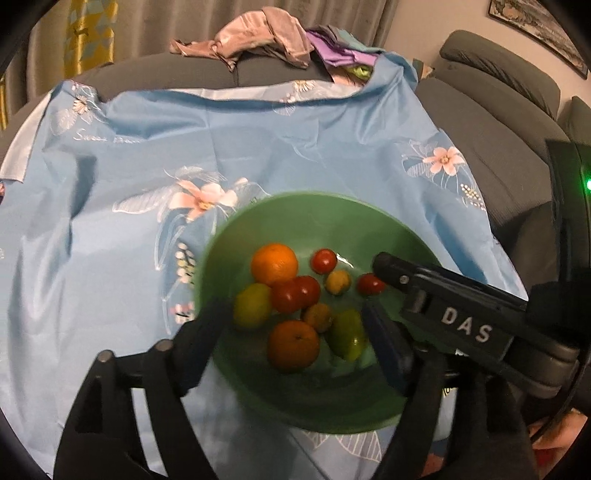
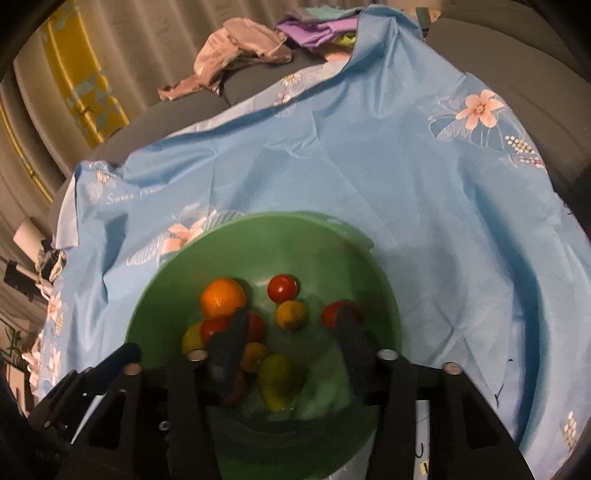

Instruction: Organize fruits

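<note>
A green bowl [image 1: 314, 199] [image 2: 280, 218] sits on a blue floral cloth and holds several fruits. Among them are a large orange [image 1: 274, 264] [image 2: 222, 298], a second orange [image 1: 293, 345], red tomatoes [image 1: 324, 260] [image 2: 282, 288], a small yellow fruit [image 1: 338, 281] [image 2: 291, 314] and a green lemon [image 1: 347, 334] [image 2: 280, 380]. My left gripper [image 1: 295, 334] hangs open over the bowl's near side, its fingers either side of the fruit pile and pressing on nothing. My right gripper [image 2: 291, 336] is open too, inside the bowl just above the fruits; its fingers hide part of two tomatoes.
The blue cloth [image 1: 110, 258] [image 2: 424, 221] covers a grey sofa [image 1: 498, 122]. A heap of pink and purple clothes [image 1: 258, 40] [image 2: 240, 48] lies on the sofa back. Curtains [image 1: 88, 33] hang behind. The right gripper's black body marked DAS [image 1: 465, 325] crosses the bowl's right rim.
</note>
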A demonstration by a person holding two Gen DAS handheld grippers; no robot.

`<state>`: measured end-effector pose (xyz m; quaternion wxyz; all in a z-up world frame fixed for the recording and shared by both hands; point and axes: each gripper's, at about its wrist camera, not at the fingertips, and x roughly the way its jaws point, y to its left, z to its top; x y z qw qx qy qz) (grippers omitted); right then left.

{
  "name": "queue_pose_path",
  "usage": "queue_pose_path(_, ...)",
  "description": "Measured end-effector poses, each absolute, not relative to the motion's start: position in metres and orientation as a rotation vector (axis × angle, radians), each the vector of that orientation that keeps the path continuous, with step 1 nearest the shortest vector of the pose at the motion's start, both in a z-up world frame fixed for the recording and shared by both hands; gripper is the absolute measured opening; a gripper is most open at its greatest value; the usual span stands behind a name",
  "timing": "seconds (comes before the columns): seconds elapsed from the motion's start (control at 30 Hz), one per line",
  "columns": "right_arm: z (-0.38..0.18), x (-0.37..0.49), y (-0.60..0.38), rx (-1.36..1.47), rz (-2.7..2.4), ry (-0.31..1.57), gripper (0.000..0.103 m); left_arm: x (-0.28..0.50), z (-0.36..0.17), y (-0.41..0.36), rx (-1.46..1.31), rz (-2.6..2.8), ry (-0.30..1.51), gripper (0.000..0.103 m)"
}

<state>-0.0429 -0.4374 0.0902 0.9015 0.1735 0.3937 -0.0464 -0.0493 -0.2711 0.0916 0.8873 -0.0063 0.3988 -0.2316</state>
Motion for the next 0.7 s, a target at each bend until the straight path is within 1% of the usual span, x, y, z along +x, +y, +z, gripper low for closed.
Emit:
queue_pose_path(0.1,0.097,-0.047,-0.439,0.36,-0.098,0.791,0.054,-0.052,0.098,-0.265,-0.019,-0.473,0.815,0.083)
queue_pose_path(0.2,0.101,-0.05,-0.441,0.374,-0.095,0.778,0.055,-0.053,0.103,-0.26,-0.021,-0.454,0.803,0.089)
queue_pose_path(0.3,0.102,-0.052,-0.442,0.369,-0.106,0.773,0.059,-0.053,0.104,-0.257,-0.02,-0.446,0.806,0.089)
queue_pose_path(0.4,0.103,-0.053,-0.444,0.371,-0.11,0.772,0.059,-0.053,0.103,-0.255,-0.015,-0.442,0.811,0.09)
queue_pose_path(0.53,0.104,-0.055,-0.445,0.372,-0.116,0.77,0.06,-0.053,0.1,-0.253,-0.021,-0.438,0.821,0.095)
queue_pose_path(0.7,0.104,-0.056,-0.445,0.369,-0.124,0.773,0.06,-0.055,0.099,-0.252,-0.033,-0.449,0.825,0.095)
